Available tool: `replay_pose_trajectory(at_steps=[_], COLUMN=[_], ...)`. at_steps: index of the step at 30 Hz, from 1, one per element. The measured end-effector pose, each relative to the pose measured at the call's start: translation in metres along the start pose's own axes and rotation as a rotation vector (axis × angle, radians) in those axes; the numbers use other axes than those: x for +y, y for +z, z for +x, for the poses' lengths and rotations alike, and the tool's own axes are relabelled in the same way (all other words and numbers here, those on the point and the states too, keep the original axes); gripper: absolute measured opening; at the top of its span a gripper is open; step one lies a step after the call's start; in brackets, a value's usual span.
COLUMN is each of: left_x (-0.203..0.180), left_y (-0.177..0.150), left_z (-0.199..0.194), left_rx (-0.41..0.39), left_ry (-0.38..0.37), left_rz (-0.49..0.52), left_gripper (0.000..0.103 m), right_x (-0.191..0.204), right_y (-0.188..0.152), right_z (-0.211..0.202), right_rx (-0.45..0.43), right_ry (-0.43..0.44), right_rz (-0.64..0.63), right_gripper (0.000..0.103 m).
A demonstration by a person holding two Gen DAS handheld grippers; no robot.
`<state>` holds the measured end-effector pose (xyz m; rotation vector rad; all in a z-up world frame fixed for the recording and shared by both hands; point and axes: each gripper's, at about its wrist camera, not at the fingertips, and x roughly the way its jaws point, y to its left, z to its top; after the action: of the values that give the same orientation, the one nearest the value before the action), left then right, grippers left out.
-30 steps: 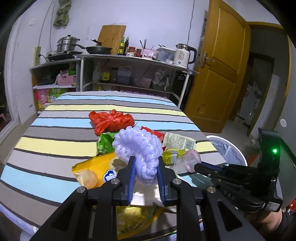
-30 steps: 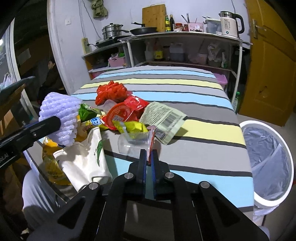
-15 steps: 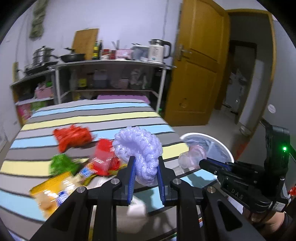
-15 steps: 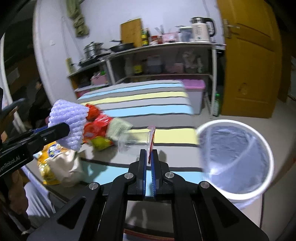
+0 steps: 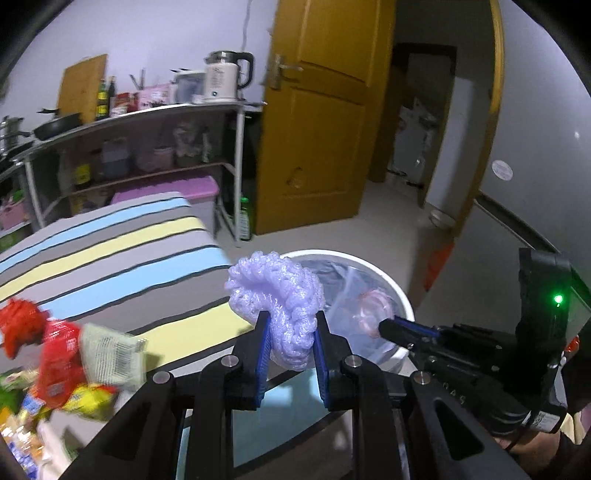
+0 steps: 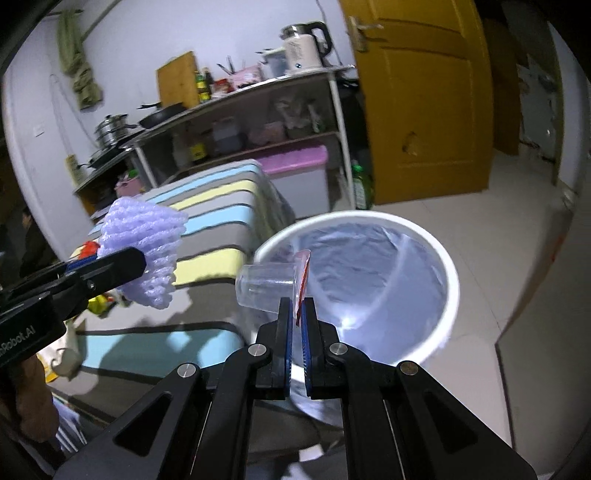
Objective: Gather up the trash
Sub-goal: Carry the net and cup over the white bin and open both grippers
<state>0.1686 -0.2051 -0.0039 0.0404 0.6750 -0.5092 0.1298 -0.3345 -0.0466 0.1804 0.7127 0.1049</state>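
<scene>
Purple foam fruit net [image 5: 275,295], light and squashy, sits clamped in the left gripper [image 5: 290,332], while the right gripper [image 6: 296,314] pinches the plastic cup [image 6: 267,286], probably by its lid.

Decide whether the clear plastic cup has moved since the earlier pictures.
Yes. The clear plastic cup, pinched in the right gripper, has left the striped table and now hangs at the white bin's rim.

I see pale walls [image 5: 166,33], a light tiled floor [image 6: 517,229] and a yellow-brown wooden door [image 5: 317,122]. A metal shelf rack [image 5: 147,118] stands against the wall, carrying a kettle [image 5: 223,81], pans and bottles. A striped cloth covers the table [image 5: 122,251].
</scene>
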Motion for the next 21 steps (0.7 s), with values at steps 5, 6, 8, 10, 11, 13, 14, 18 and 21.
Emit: replay_pose_trajectory(at_steps=[5,6,8,10,11,13,14,18,21], left_x=[-0.015,-0.013,-0.014,-0.014,-0.014,-0.011,-0.010,-0.008,-0.004], left_y=[0.004,0.004,0.003,0.001,-0.001,-0.002,-0.002,-0.002,-0.001], left_z=[0.031,0.036,0.045,0.054,0.055,0.060,0.063,0.063,0.062], left_rx=[0.039,0.046,0.058,0.071,0.076,0.085,0.086,0.078,0.075], left_ry=[-0.037,-0.042,-0.051,-0.051,-0.050,-0.059,-0.060,-0.066,-0.076], left_rz=[0.014,0.018,0.017,0.014,0.012,0.003,0.001,-0.008,-0.021], left_gripper=[0.025,0.025,0.025,0.028,0.029,0.032,0.035,0.040,0.041], right_x=[-0.021,-0.025,-0.032,-0.036,-0.038,-0.039,-0.038,-0.036,-0.034], right_y=[-0.001,-0.002,-0.004,-0.006,-0.007,-0.009,-0.009,-0.007,-0.006], right_z=[0.010,0.012,0.018,0.023,0.025,0.028,0.028,0.026,0.022], right_rx=[0.023,0.030,0.050,0.069,0.075,0.081,0.081,0.066,0.057], right_ry=[-0.023,-0.027,-0.042,-0.053,-0.060,-0.062,-0.060,-0.053,-0.057], right_rz=[0.037,0.043,0.063,0.076,0.079,0.079,0.078,0.067,0.065], right_gripper=[0.005,0.005,0.005,0.005,0.006,0.013,0.021,0.030,0.030])
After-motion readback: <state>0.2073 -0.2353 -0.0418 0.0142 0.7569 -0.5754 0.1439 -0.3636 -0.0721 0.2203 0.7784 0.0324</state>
